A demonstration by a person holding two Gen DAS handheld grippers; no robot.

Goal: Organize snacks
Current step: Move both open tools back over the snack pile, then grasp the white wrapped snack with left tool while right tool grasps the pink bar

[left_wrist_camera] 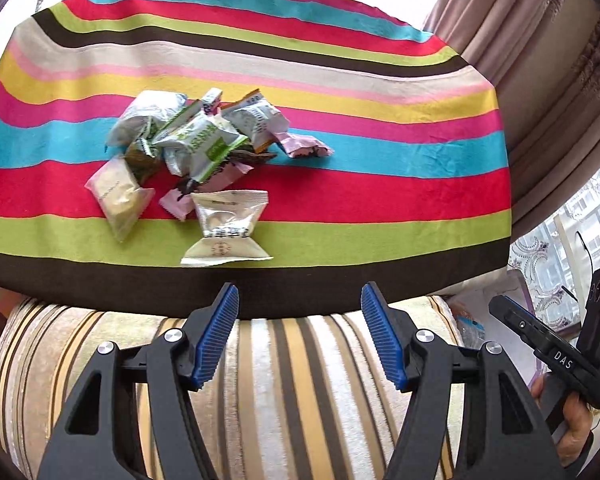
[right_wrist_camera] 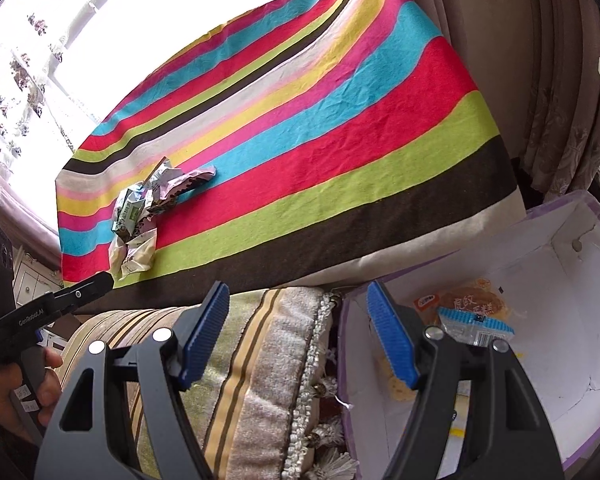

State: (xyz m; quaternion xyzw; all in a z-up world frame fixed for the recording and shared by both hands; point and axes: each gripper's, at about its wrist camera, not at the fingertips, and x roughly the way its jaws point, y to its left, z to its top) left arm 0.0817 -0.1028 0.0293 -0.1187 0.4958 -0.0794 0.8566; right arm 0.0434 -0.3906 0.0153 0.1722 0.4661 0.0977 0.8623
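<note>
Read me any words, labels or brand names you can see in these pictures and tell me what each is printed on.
"DAS": on the right gripper, seen from the left wrist.
"GenRobot.AI": on the left gripper, seen from the right wrist.
Chinese characters on the cake packet in the box: partly legible.
Print on the snack pile: too blurred.

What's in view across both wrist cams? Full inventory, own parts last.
heap of small crinkly snack packets: about ten, white, green, pink, brown; on the cloth, left part.
white twist-end wrapped snack: one, nearest edge of the heap, on the green stripe.
multicolour striped tablecloth: one, covers the table.
purple-edged white cardboard box: one, open, beside the table.
orange-labelled cake packet: one, in the box.
blue-and-clear wrapped snack: one, in the box.
beige striped fringed cushion: one, below the table edge.
brown curtain: right of the table.
left gripper: black, blue pads, open, empty.
right gripper: same, open, empty.
</note>
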